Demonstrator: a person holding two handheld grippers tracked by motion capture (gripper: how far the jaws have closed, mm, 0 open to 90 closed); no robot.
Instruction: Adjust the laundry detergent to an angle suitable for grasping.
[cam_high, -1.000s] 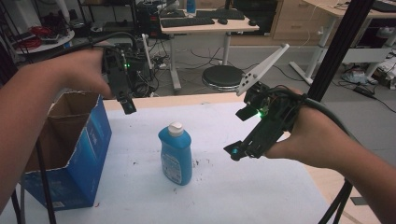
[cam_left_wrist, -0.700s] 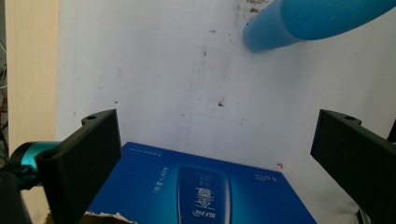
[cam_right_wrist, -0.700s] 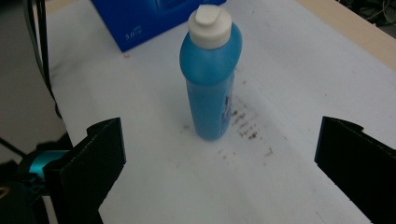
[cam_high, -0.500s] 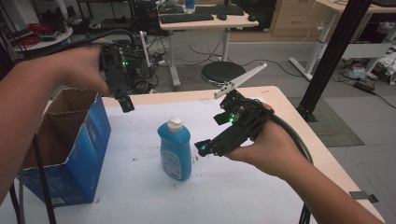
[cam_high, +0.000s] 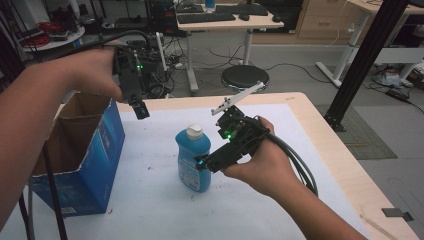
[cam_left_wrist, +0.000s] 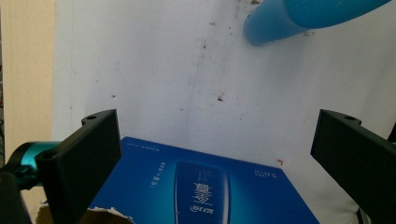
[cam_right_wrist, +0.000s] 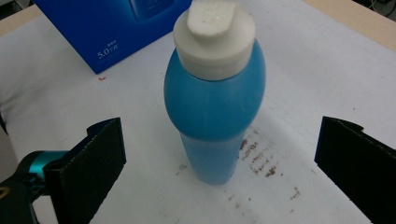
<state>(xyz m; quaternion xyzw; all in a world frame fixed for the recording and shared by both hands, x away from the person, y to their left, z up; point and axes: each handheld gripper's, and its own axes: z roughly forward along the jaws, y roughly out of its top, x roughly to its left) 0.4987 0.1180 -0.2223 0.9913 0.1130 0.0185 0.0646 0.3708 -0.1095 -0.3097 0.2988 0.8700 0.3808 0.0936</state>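
From the high view, we look down on a table (cam_high: 310, 130) covered with white paper. A blue bottle (cam_high: 194, 160) with a white cap (cam_high: 194, 132) stands upright near the middle. To its left sits an open blue box (cam_high: 80, 160), its cardboard inside showing. We hold the right gripper (cam_high: 202, 164) low over the table, its jaw tips right at the bottle's side; we cannot tell from here whether they touch it. A grey plate (cam_high: 237, 98) sticks up from this gripper and cables trail past the wrist. We hold the left gripper (cam_high: 139, 107) higher, above the box's far corner, pointing down, well apart from the bottle.

In the left gripper view, we see its two black jaws spread wide, with nothing between them. Below lies the box's printed blue side (cam_left_wrist: 201, 186) with a torn cardboard edge, and beyond it the spotted white paper. The bottle's base (cam_left_wrist: 280, 23) shows at the top edge.

In the right gripper view, its jaws also stand wide apart. The bottle (cam_right_wrist: 215, 107) stands upright in front of them, centred in the gap, touching neither jaw. Its cap (cam_right_wrist: 214, 37) is shut. Small dark specks mark the paper beside its base. The box's corner (cam_right_wrist: 116, 23) lies behind it.
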